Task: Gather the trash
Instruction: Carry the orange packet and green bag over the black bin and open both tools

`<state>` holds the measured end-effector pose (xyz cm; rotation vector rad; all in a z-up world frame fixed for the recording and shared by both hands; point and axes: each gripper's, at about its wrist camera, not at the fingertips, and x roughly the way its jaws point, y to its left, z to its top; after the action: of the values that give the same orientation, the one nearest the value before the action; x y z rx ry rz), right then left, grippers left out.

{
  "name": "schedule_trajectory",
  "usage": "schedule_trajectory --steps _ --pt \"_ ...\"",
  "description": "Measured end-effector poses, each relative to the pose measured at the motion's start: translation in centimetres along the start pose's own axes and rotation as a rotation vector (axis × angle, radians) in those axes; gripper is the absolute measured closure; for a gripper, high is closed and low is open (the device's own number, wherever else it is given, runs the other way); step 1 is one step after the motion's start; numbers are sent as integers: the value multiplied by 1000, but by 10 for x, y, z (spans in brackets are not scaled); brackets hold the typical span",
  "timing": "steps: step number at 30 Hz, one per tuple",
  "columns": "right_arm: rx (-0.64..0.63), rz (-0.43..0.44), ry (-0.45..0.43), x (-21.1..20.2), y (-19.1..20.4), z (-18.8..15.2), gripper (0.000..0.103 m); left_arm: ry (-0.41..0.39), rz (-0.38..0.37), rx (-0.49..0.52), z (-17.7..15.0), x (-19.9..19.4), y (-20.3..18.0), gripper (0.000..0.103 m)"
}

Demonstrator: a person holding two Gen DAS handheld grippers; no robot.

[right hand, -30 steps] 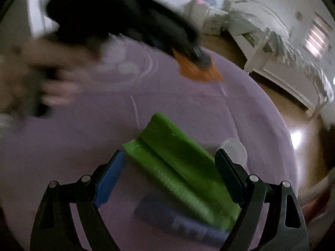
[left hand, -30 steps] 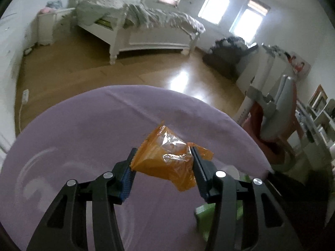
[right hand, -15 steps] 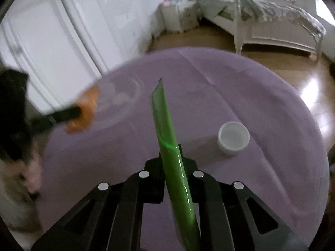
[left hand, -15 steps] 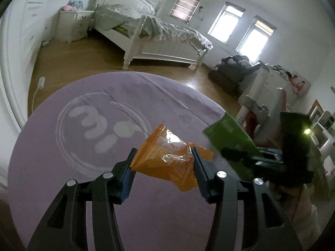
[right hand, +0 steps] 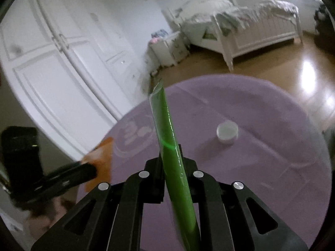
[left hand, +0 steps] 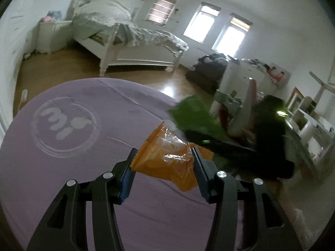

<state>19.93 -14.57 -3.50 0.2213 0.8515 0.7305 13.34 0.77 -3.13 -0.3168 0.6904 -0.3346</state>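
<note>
A round table under a purple cloth (left hand: 88, 167) fills the lower part of both wrist views, and everything else is placed against it. Beyond its far edge stands a white bed (left hand: 134, 48) on a wooden floor, with a white nightstand (left hand: 52, 35) beside the bed's head. In the right wrist view a white wardrobe (right hand: 52, 58) rises past the table's left edge. A pale round logo (left hand: 65, 125) is printed on the cloth near that left side.

Above the table's right part, the left gripper (left hand: 163, 165) pinches a crumpled orange wrapper (left hand: 167, 156) between its two pads, the jaws standing partly apart with the wrapper filling the gap; the wrapper hangs clear of the cloth. Just off the table's right edge in that view, blurred, is the right gripper with a green packet (left hand: 194, 115).

In the right wrist view the right gripper (right hand: 171, 167) has its jaws pressed nearly together on the green packet (right hand: 167, 138), which stands on edge between them and points up and away over the middle of the table. A small white cap (right hand: 227, 131) sits on the cloth to the right of the packet, apart from it.
</note>
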Motion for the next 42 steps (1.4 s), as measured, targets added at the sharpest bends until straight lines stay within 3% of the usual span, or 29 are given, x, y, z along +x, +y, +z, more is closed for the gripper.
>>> schedule_trajectory --steps 7,13,15,16,17,21,22,26,29,32,36,42 --pt "60 -22 153 42 6 -24 91 42 41 7 -21 1 0 51" --pt "8 -73 245 53 18 -35 91 49 56 -13 -33 -4 13 51" --pt "3 -89 266 52 19 -39 73 52 52 -15 -35 -6 14 51" --pt "1 -102 270 51 20 -41 48 50 53 -17 -36 -8 15 51" --pt "3 -116 275 49 20 -43 35 48 53 -19 -39 -9 16 51" --pt "-13 -114 276 43 24 -47 35 63 48 -24 -46 -7 20 51" --pt "-15 -117 276 43 22 -47 36 66 46 -26 -48 -7 21 51" --pt "-72 -126 271 45 30 -46 95 68 33 -44 -51 -7 24 51" --pt "-118 -121 242 39 39 -48 97 61 33 -45 -52 -10 24 51" --pt "-121 -83 156 24 48 -43 97 50 31 -49 -51 -14 25 51" --pt "-58 -36 -47 -22 45 -34 97 28 22 -32 -43 -21 17 51" --pt "46 -84 -278 -108 15 -39 97 26 -24 61 -26 -11 -28 51"
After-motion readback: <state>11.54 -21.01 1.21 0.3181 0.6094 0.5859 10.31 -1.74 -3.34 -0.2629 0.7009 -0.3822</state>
